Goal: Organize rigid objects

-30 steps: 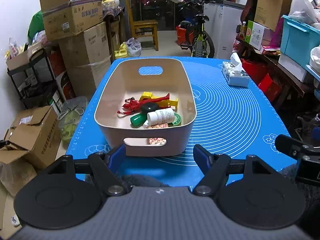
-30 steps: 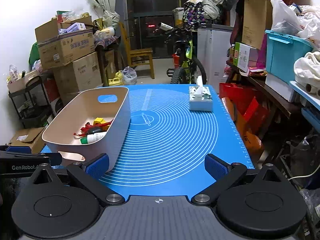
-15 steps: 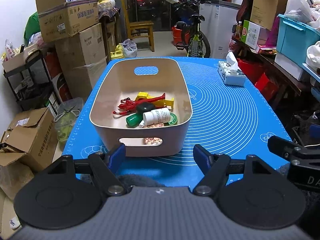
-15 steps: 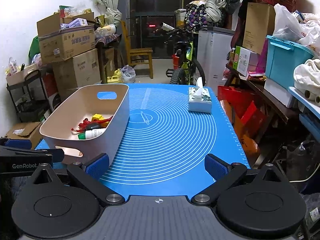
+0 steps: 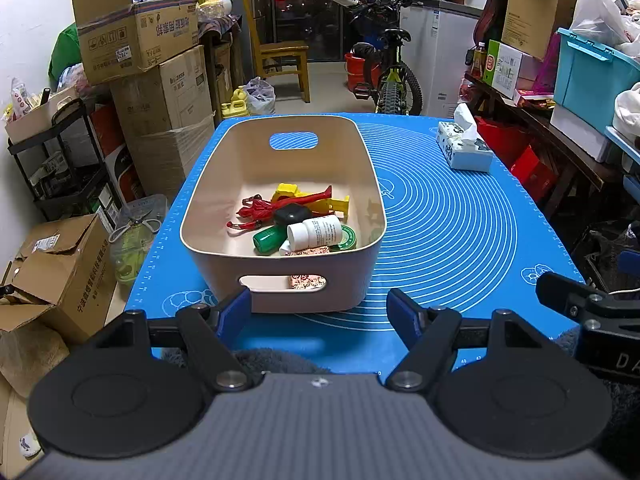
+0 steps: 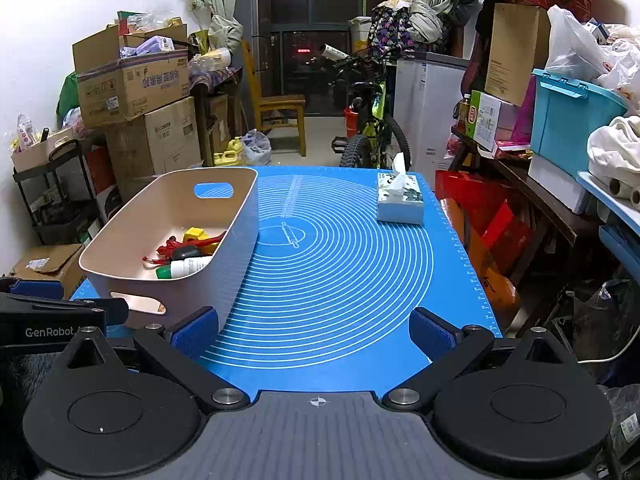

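Step in hand: you look to be at the end of the sorting, or between picks; no loose item lies on the blue mat [image 6: 340,280] that covers the counter.
Bin: the beige bin [image 5: 280,280] sits on the mat's left part, just beyond your left tool.
Contents: a red figure [image 5: 260,212], a yellow toy [image 5: 288,190], a black puck-like piece [image 5: 292,214], a white bottle [image 5: 316,232] and a green bottle [image 5: 270,240] lie heaped at the near end.
Left tool [image 5: 318,312]: jaws wide apart, gripping nothing, aimed at the bin's near handle slot.
Right tool [image 6: 314,330]: jaws wide apart, empty, over bare mat.
Other item: a tissue box [image 6: 400,200] stands at the far right, well apart from the bin.
Next move: judge whether anything is left; if not, draw both tools back without nudging the bin.
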`<move>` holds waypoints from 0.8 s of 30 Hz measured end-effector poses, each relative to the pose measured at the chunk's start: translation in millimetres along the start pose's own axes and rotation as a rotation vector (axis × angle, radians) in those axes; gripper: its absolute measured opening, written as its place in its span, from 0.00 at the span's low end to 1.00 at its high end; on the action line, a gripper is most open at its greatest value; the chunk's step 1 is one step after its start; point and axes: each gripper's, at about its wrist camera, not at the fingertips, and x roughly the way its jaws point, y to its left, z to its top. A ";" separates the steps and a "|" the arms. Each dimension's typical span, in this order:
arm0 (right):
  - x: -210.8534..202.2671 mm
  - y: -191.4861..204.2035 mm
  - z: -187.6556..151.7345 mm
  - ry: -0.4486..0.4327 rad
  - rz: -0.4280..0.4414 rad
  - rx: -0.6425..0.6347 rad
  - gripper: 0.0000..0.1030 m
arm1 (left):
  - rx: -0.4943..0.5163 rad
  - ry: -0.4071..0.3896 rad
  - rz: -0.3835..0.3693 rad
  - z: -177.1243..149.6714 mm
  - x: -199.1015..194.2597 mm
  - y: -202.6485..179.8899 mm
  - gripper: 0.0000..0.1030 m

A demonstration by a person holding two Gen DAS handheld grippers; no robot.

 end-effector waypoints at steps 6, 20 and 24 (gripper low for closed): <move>-0.1 -0.3 0.1 0.001 0.000 -0.001 0.98 | -0.003 0.001 -0.002 -0.6 0.7 2.0 0.73; 1.9 1.5 -3.5 0.000 -0.005 -0.004 0.98 | -0.014 0.002 -0.002 0.5 0.2 6.2 0.73; 1.9 2.4 -3.6 0.000 -0.006 -0.006 0.98 | -0.014 0.002 -0.002 0.4 0.1 6.3 0.73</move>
